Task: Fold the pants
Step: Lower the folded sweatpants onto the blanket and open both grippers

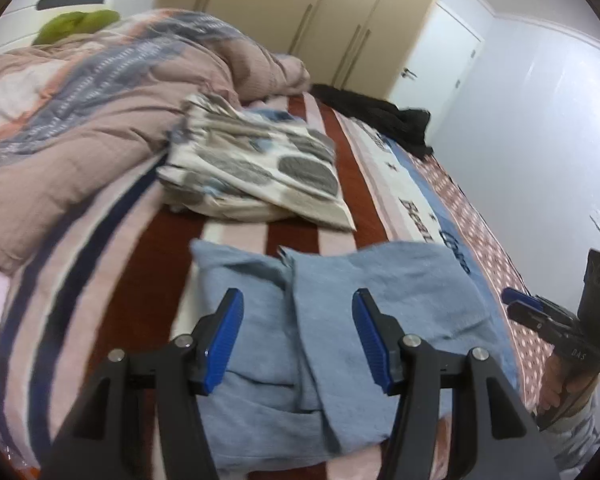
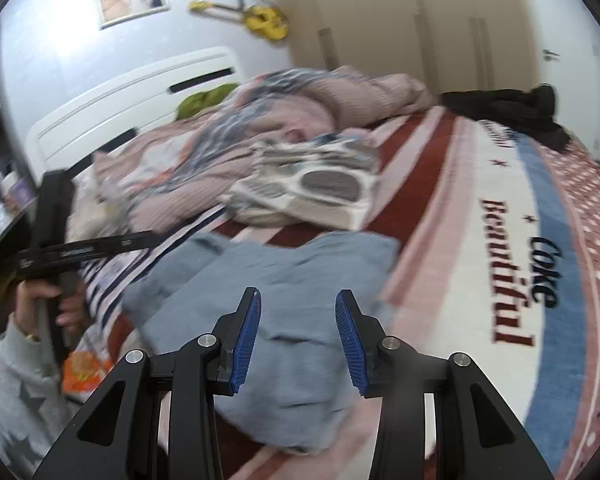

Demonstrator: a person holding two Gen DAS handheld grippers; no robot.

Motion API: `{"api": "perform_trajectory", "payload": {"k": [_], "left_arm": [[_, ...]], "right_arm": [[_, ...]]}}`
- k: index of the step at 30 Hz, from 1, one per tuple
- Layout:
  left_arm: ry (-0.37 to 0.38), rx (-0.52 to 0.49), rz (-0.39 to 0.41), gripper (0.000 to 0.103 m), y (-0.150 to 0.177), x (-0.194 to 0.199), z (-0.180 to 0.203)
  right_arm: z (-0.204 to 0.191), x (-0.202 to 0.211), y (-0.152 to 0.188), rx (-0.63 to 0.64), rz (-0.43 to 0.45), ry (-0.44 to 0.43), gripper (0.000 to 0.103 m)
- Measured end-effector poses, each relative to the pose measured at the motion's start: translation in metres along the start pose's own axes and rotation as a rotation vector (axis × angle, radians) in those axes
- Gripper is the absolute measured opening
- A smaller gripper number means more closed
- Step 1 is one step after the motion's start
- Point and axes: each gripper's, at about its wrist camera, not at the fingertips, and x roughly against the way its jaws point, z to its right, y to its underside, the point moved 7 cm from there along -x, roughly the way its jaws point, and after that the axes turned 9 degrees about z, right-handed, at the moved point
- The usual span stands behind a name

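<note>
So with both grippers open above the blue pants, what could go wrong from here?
The blue pants lie bunched with overlapping layers, so the left gripper may pinch several at once. They sit near the bed edge and could slide off. The patterned folded cloth lies close behind and might get dragged.

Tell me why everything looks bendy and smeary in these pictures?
Left wrist view: the fisheye lens curves the tall beige wardrobe doors, and motion smears the folded light-blue pants. Right wrist view: the patterned grey-and-white folded cloth is blurry, and light glares off the white wall.
</note>
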Motion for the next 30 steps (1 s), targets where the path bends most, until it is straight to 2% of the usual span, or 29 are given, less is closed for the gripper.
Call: {"api": "perform_trajectory", "payload": {"k": [2,5,8,10,18,25,28,30], "left_arm": [[-0.003,0.001,-0.039,0.052,0.013,-0.012,-0.001],[-0.017,0.027,-0.102,0.052,0.041,-0.028,-0.012],[0.0,0.051,-0.093,0.051,0.057,-0.031,-0.021],[0.004,0.063,-0.085,0.051,0.06,-0.03,-0.022],[-0.08,0.04,-0.077,0.053,0.05,-0.016,-0.003],[-0.117,-0.012,0.029,0.063,0.031,0.023,0.042],[-0.118,-0.062,0.105,0.074,0.02,0.047,0.079],[-0.127,-0.118,0.17,0.078,0.012,0.066,0.11]], "right_arm": [[-0.01,-0.01,0.011,0.031,-0.043,-0.021,0.035],[-0.011,-0.027,0.035,0.065,-0.107,-0.005,0.035],[0.001,-0.035,0.055,0.034,-0.139,0.001,0.036],[0.007,-0.038,0.063,0.012,-0.15,-0.005,0.036],[0.004,-0.029,0.057,0.02,-0.129,0.003,0.036],[0.005,0.014,0.045,0.048,-0.056,0.013,0.037],[0.008,0.045,0.036,0.074,0.0,0.023,0.043],[0.01,0.069,0.029,0.098,0.045,0.038,0.046]]}}
